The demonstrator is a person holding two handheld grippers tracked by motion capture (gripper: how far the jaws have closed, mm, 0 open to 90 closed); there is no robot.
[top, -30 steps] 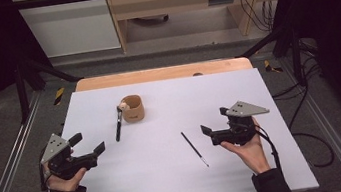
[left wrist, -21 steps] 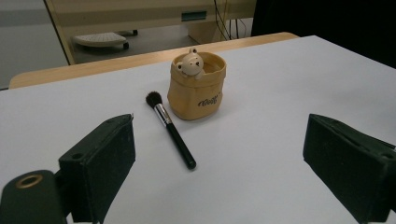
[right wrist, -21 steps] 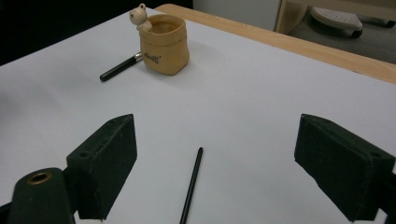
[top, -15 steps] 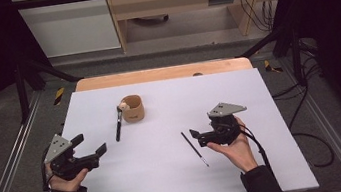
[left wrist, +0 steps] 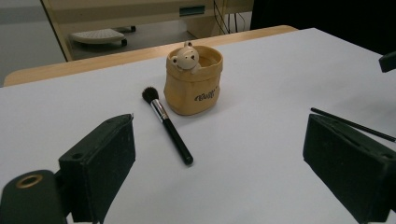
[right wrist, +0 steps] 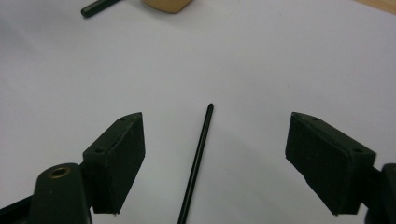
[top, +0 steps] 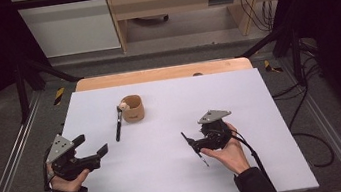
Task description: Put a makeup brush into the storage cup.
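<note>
Right tongs: my right gripper (top: 191, 142) sits low over the thin black stick (right wrist: 195, 164), jaws parted on either side of it, pads clear of it. They've just been narrowing, the stick between them but not yet pinched.
Thin stick: flat on the white table (top: 260, 103), at the near right, its far tip (right wrist: 210, 106) pointing toward the pouch. From above, its near end pokes out below my right hand (top: 227, 152).
Left tongs: my left gripper (top: 91, 148) is released, nothing between the jaws, parked at the near left.
Far side: the tan bear pouch (left wrist: 193, 83) stands upright, and the makeup brush (left wrist: 166, 125) lies just beside it on the left, bristle end nearly at its base.
Step in hand: I reckon this is the pick of the stick, likely bound for the pouch.
Risk one: the stick is very slim and lies flat, so pads closing too high could meet above it and miss.
Risk two: one pad touching first could roll or flick it sideways out of the gap.
Risk three: a pinch near the end leaves a long lever, and it may swivel in the grip once lifted.
</note>
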